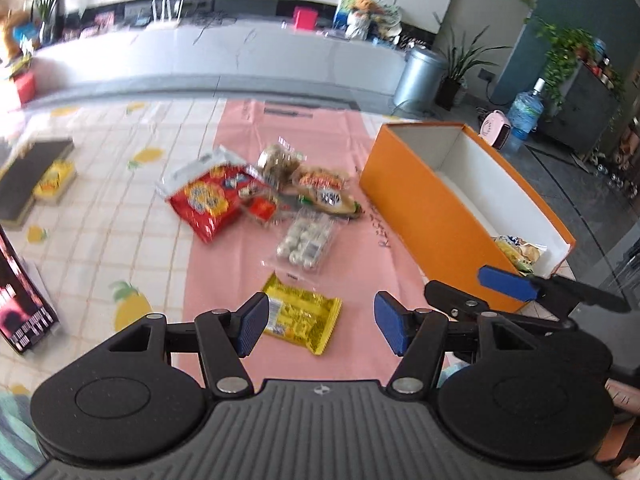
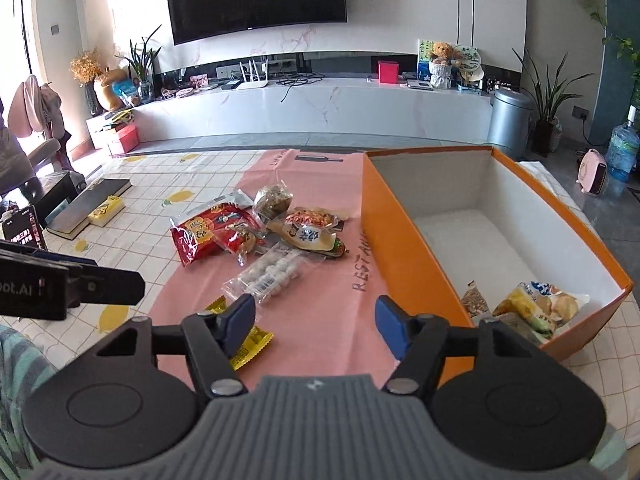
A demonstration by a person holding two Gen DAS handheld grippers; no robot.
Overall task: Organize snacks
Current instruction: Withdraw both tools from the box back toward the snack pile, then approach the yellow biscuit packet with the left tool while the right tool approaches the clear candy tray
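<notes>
Now both claws hang spread and empty: left claw [image 1: 320, 326] over the yellow snack packet [image 1: 300, 318], which lies flat on the pink sheet [image 1: 320, 148], long axis slanting toward the orange box [image 2: 404, 240]; right claw [image 2: 316, 324] beside it.

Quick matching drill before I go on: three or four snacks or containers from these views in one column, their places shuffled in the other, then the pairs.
1. yellow packet
2. red bag
3. clear pack of white balls
4. orange box

A. right of the pink sheet, open
B. left end of the snack pile
C. nearest the left gripper
D. on the pink sheet, between pile and yellow packet

Pairs: 1-C, 2-B, 3-D, 4-A
</notes>
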